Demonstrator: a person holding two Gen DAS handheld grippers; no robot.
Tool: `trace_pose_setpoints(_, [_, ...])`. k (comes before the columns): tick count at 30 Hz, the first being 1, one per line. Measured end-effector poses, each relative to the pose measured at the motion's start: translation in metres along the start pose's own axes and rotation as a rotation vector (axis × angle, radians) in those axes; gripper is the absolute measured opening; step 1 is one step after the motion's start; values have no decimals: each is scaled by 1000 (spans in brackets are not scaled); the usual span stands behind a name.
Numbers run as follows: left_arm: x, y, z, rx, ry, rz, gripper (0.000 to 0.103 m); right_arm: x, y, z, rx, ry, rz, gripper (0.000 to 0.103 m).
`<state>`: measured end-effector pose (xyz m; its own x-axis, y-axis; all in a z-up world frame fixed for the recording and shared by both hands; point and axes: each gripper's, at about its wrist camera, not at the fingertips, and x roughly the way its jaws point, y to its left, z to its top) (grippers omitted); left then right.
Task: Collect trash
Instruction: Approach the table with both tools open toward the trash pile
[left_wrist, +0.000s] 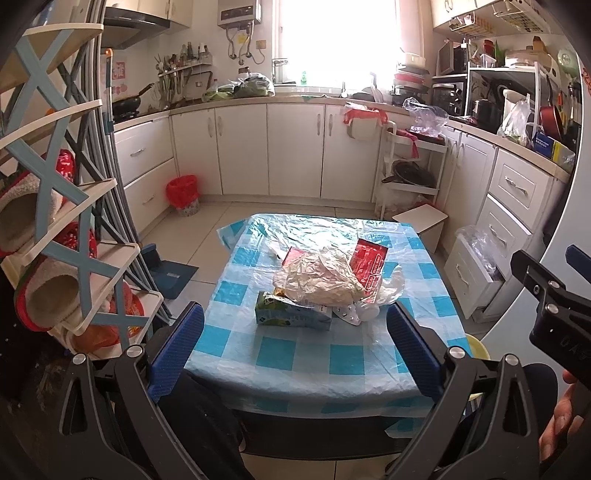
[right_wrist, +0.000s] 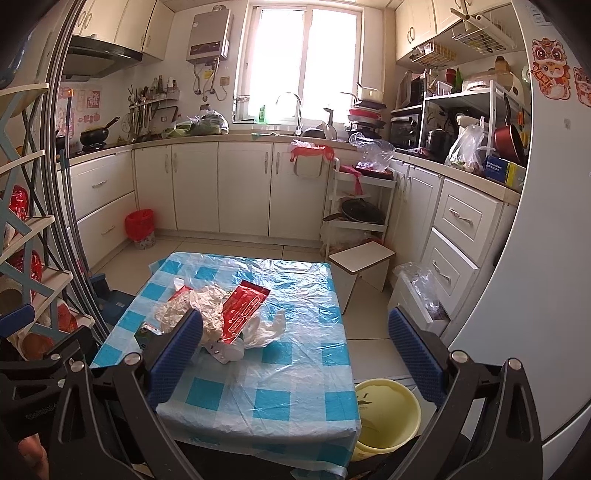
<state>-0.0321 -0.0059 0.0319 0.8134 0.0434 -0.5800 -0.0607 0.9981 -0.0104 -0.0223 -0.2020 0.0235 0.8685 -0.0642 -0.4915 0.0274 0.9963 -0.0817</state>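
trash pile (left_wrist: 325, 284) mid-tabletop (left_wrist: 295, 354), dead ahead of left hand-held gripper (left_wrist: 295, 328), the nearer one | right hand-held gripper (right_wrist: 295, 332) offset right | both spread wide, empty

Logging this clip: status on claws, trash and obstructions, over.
Left claw and right claw open, empty. Trash pile untouched on checkered table. Yellow bin beside table. Nothing blocking.

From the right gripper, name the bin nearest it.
The yellow bucket on the floor beside the table's near corner; the red-lined bin stands far off by the cabinets.
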Motion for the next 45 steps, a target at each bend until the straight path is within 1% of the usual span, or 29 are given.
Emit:
trace_pose_setpoints(8, [3, -4, -1, 0, 6, -8, 95, 5, -5, -3, 4, 21, -5, 96])
trace_pose_setpoints(17, [7, -16, -4, 23, 17, -14, 95, 13, -14, -4, 23, 37, 0, 96])
trace_pose_setpoints(27, [23, -21, -7, 26, 44, -14, 95, 29, -19, -8, 32, 63, 4, 96])
trace_pose_setpoints(34, [41, -19, -8, 20, 62, -11, 95, 45, -19, -10, 35, 76, 10, 96])
trace_pose_setpoints(45, [85, -8, -8, -6, 110, 7, 95, 89, -15, -11, 34, 127, 27, 96])
